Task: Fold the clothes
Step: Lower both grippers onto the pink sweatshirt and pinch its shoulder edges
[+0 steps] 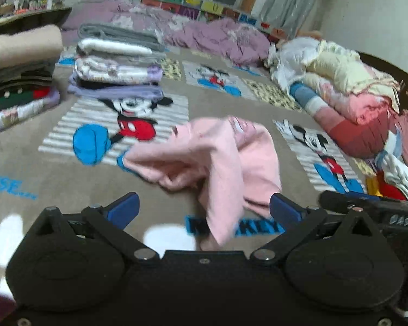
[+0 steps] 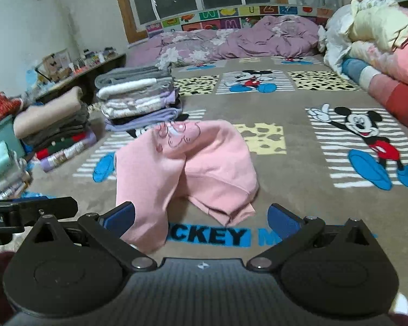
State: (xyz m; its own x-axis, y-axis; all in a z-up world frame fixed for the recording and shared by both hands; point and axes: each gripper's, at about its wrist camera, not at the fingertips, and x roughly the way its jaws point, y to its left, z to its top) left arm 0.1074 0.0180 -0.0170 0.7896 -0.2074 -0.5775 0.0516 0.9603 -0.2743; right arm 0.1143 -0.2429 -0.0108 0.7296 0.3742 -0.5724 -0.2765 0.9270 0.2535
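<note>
Cartoon-print blanket (image 2: pixel 299 125) w/ crumpled pink garment (image 2: pixel 193 163); left tool (image 1: pixel 204 209), right tool (image 2: pixel 201 217) low, level, both wide, empty

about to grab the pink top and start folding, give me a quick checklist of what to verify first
1. Left gripper open: ok, jaws wide, nothing between them.
2. Right gripper open: ok, jaws wide and holding nothing.
3. Pink top flat enough to fold: not ok, it lies crumpled in a heap on the blanket.
4. Bare blanket around the top for spreading it: ok on the right side; the folded stack sits close behind it on the left.
5. Sleeves and hem located: cannot tell, the folds hide them and the left view is blurred.
6. Grippers apart from each other: ok, each shows at the edge of the other's view.
</note>
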